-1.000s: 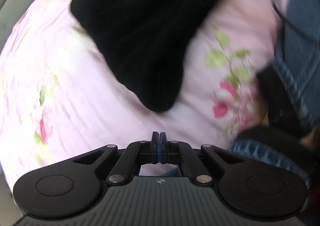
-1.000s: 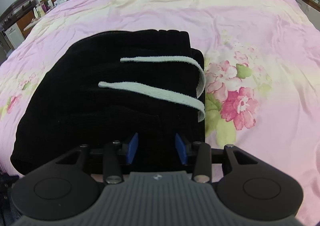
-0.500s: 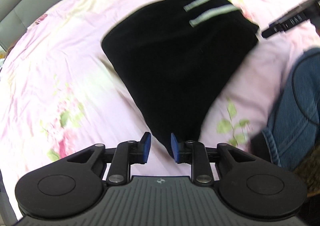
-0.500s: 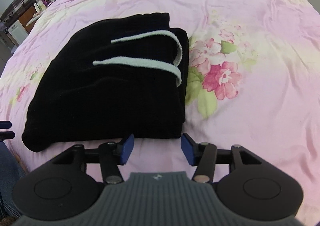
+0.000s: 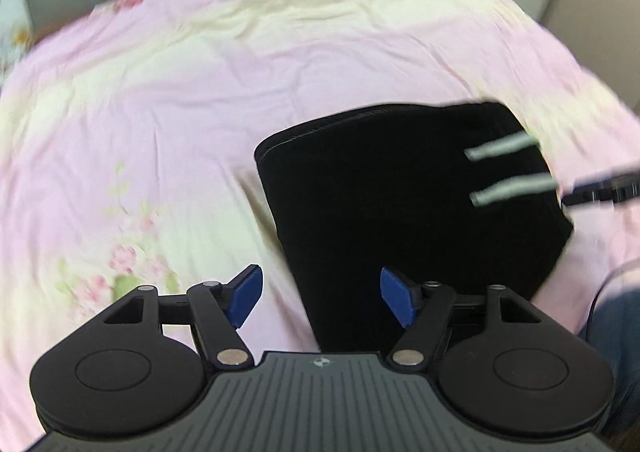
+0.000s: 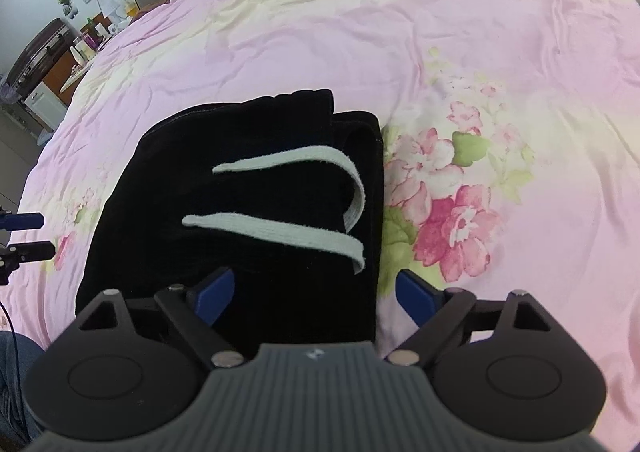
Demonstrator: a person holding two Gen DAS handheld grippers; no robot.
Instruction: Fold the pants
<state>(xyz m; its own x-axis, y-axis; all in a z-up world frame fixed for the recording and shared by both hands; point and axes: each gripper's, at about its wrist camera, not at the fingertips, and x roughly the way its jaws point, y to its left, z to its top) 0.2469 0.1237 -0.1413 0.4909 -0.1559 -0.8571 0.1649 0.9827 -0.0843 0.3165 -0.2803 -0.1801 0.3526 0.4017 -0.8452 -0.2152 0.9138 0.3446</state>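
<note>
We found no readable text, label, brand or number in either view; the small white mark on each gripper body was too small to make out.

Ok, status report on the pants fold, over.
Left gripper and right gripper open, jaws just widened, nothing held. Black pants folded on bedspread. Nothing in the way.

1. The black pants (image 6: 248, 220) lie folded on the pink floral bedspread (image 6: 460, 72).
2. Two white drawstrings (image 6: 280, 230) lie across them.
3. The right gripper (image 6: 312, 294) has just been opening; its jaws hover wide, gripping nothing.
</note>
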